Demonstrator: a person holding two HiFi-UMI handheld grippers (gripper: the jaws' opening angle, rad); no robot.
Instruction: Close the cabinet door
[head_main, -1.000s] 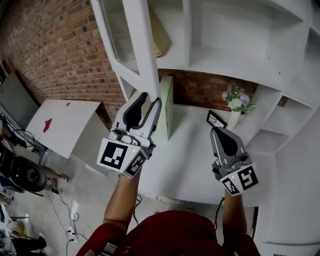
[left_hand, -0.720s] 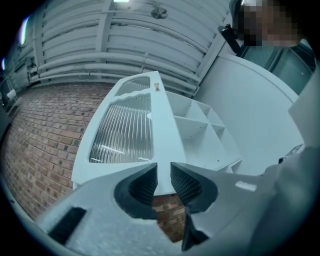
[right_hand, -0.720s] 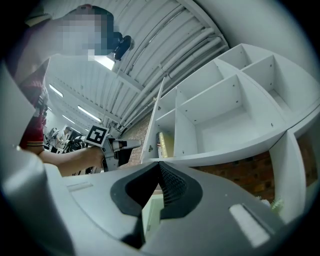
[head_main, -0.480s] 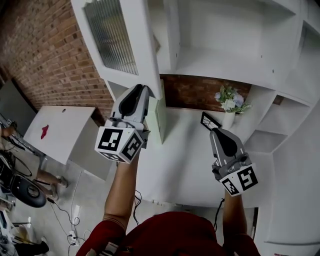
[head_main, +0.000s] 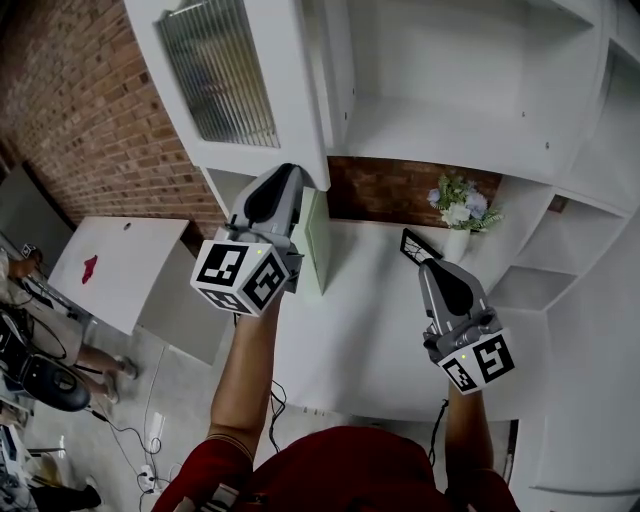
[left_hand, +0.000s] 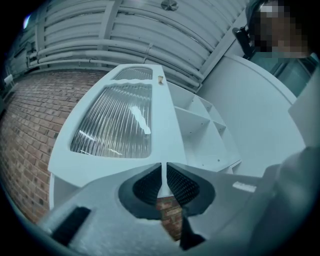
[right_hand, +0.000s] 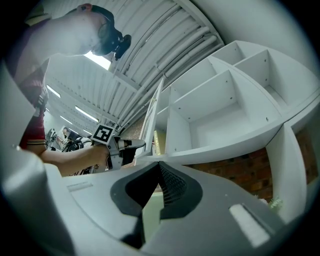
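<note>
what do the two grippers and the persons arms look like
The left gripper and the right gripper: light grey moulded bodies, black ribbed pads, each with a white cube bearing black square markers. The person wears a red short-sleeved top; forearms bare.

My grey left gripper (head_main: 291, 172) and right gripper (head_main: 428, 266), black-padded, each bear a white cube (head_main: 245, 278) of black square markers; I wear a dark red shirt (head_main: 340, 468).

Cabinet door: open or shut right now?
Open. The cabinet door stands swung out, shelves exposed beside it. The left gripper has just been closing its jaws on the door's lower edge.
</note>
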